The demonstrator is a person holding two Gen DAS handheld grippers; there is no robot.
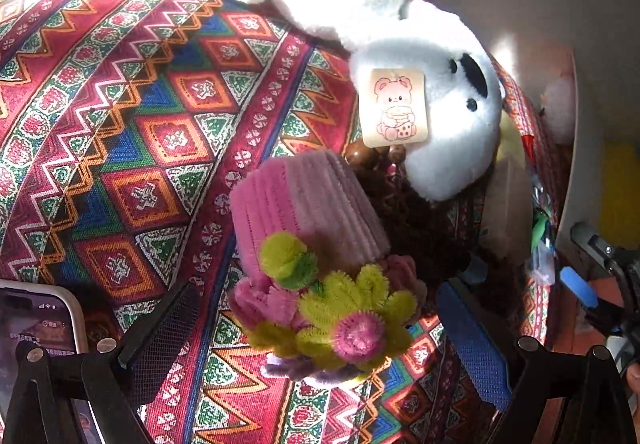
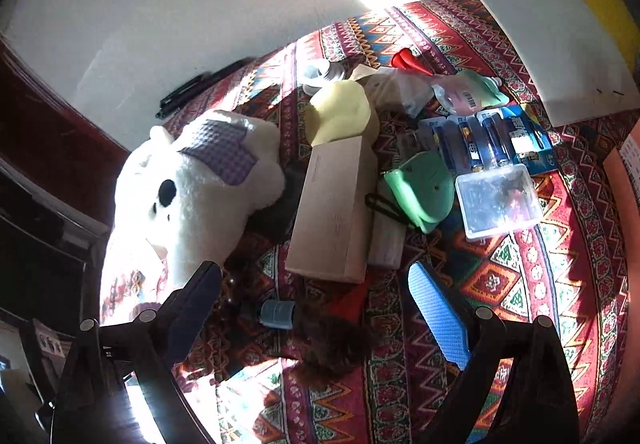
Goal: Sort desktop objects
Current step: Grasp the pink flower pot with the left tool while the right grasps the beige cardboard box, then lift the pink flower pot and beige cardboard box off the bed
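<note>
Left gripper: jaws wide, holding nothing. The pink pipe-cleaner flower pot lies tipped on the patterned counter cloth, directly ahead and between the jaws. Its long axis runs away from the camera, flowers nearest. Right gripper: jaws also wide and empty, facing a small blue cap. The left is judged nearer the pot.

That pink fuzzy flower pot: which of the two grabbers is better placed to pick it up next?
Left, most likely. The pink flower pot lies right between the left gripper's open fingers. The right gripper, also open, faces a small blue cap and a cardboard box, and its view shows no pot.
</note>
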